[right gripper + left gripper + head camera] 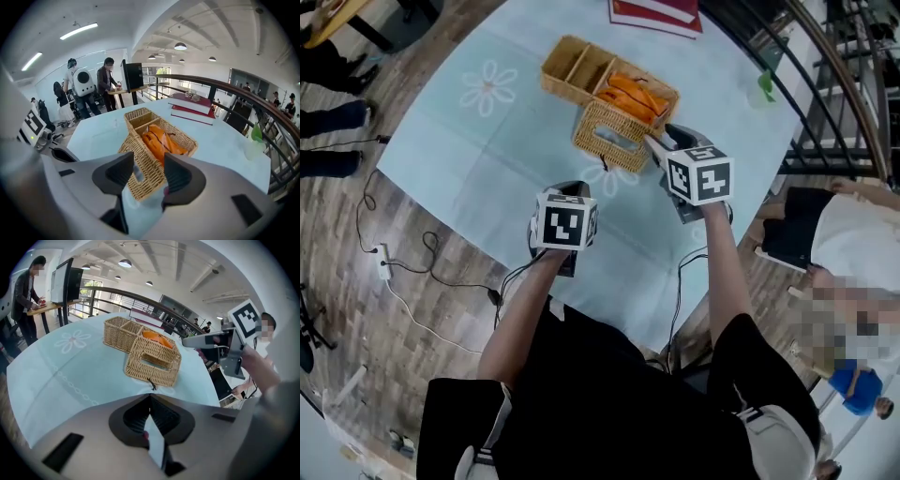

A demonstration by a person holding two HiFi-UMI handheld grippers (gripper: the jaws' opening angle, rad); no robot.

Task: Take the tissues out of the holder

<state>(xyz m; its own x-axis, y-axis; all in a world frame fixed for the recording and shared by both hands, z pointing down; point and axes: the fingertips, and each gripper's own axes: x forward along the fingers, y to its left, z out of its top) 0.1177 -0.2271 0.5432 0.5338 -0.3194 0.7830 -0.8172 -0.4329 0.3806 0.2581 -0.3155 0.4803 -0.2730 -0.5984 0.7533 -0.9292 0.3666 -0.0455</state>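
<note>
Neighbouring wicker holder (609, 137): basket (578, 64) of orange packets (630, 97).

head view looks steeply down; both gripper views, low and near, share the wicker holder (152, 364).

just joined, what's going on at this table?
A person works two handheld grippers over a table with a blue cloth. The right gripper is at the slotted wicker holder, which leans tilted against a compartment basket holding orange packets. Its jaws stand open with the holder's near corner between them. The left gripper hangs back, jaws together, short of the holder.
</note>
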